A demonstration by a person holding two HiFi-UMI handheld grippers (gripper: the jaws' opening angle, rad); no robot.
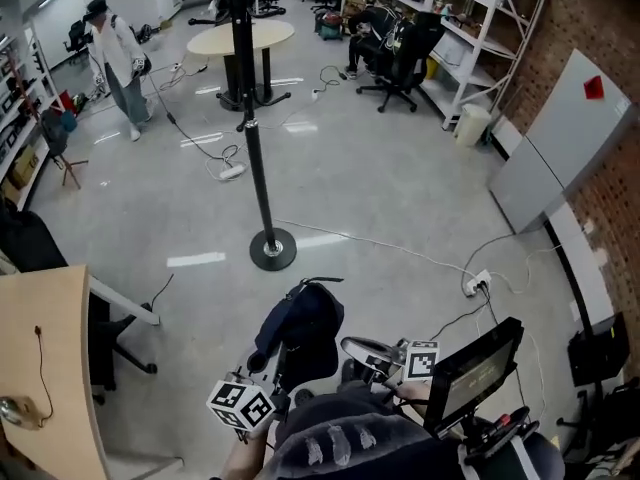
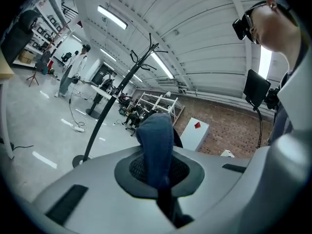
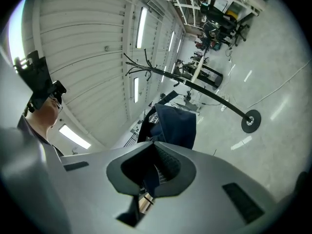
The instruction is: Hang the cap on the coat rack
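Note:
A dark navy cap (image 1: 300, 328) hangs low in front of me, held from both sides. My left gripper (image 1: 280, 368) is shut on the cap's fabric (image 2: 156, 150), which stands up between its jaws. My right gripper (image 1: 352, 350) is also shut on the cap (image 3: 175, 123), with a fold of it running down into the jaws. The black coat rack (image 1: 262, 188) stands on the floor just beyond the cap, on a round base (image 1: 272, 248). The hooks at its top show in both gripper views (image 2: 146, 57) (image 3: 139, 67) and are bare.
A wooden desk (image 1: 45, 368) is at my left and a dark screen (image 1: 470, 368) at my right. A power strip (image 1: 475, 286) and cables lie on the floor. Farther off are a round table (image 1: 240, 38), an office chair (image 1: 400, 58), shelves (image 1: 470, 18) and a standing person (image 1: 115, 58).

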